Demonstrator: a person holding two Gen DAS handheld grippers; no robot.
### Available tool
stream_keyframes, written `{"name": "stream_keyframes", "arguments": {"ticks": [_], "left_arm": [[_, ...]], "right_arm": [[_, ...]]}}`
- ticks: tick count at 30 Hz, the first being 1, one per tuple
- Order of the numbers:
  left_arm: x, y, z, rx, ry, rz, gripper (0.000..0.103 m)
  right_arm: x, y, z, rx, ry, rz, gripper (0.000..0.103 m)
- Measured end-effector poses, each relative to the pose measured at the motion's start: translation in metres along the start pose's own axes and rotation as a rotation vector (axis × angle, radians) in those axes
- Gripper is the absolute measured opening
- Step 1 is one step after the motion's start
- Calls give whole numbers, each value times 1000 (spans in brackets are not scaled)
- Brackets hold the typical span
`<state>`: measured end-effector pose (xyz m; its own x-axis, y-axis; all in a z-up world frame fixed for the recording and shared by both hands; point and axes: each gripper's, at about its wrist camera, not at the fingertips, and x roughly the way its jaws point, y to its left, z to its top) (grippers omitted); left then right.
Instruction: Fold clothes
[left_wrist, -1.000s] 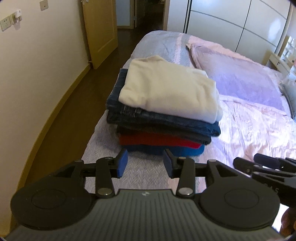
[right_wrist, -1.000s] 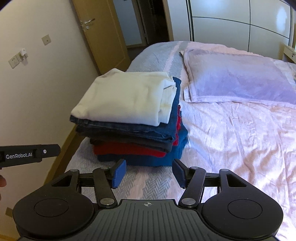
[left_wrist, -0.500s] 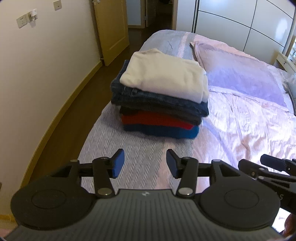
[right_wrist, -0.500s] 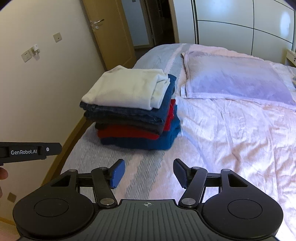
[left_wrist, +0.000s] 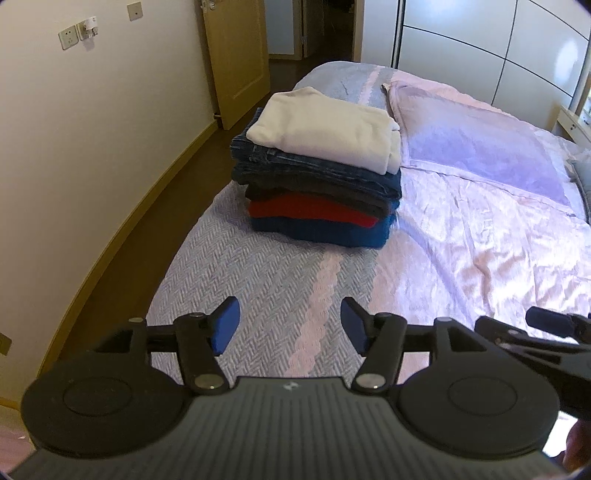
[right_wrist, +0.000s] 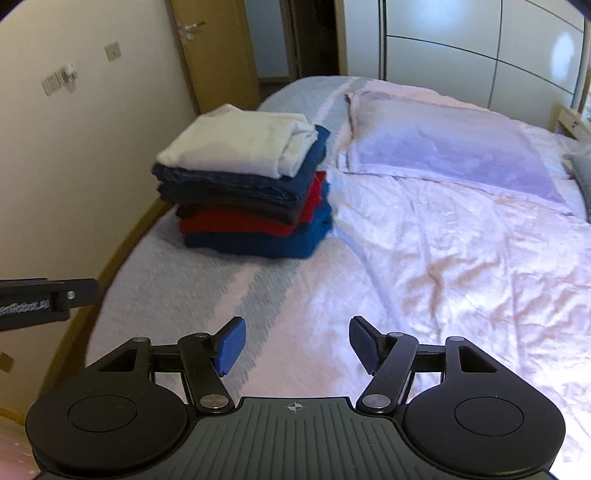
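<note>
On the left side of the bed (left_wrist: 258, 280), near its wall-side edge: a stack of folded clothes (left_wrist: 317, 184), squared and stable, white garment (left_wrist: 325, 129) topmost, then jeans (left_wrist: 317, 171), something dark, a red layer (left_wrist: 306, 210) and a blue one (left_wrist: 317, 229) at the bottom. Heaviest-looking pieces low, lightest on top, likely so the pile stays put on the soft cover. Beside it, a pillow (left_wrist: 480, 144) and the crumpled pink sheet (left_wrist: 480, 251); no loose garment in sight. Well short of the stack, both tools empty: left gripper (left_wrist: 290, 326) with jaws apart over the herringbone cover, right gripper (right_wrist: 295, 345) likewise spread wide, clasping nothing. Fits folding finished, or a pause between garments.
</note>
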<state>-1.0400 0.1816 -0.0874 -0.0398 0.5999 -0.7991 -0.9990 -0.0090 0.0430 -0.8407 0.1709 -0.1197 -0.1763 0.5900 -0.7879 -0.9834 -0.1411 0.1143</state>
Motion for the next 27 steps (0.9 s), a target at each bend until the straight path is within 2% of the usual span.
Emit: {"name": "stream_keyframes", "arguments": {"ticks": [6,18,27], "left_arm": [[6,4,-3,43,-22,-21,64],[57,44,17,84,57,-64,64],[95,57,41,138,82,-83,64]], "right_arm": [[2,13,0,-15,22,-63,66],[39,35,18,104,81,-69,66],[75,50,35,168,116,-73,66]]}}
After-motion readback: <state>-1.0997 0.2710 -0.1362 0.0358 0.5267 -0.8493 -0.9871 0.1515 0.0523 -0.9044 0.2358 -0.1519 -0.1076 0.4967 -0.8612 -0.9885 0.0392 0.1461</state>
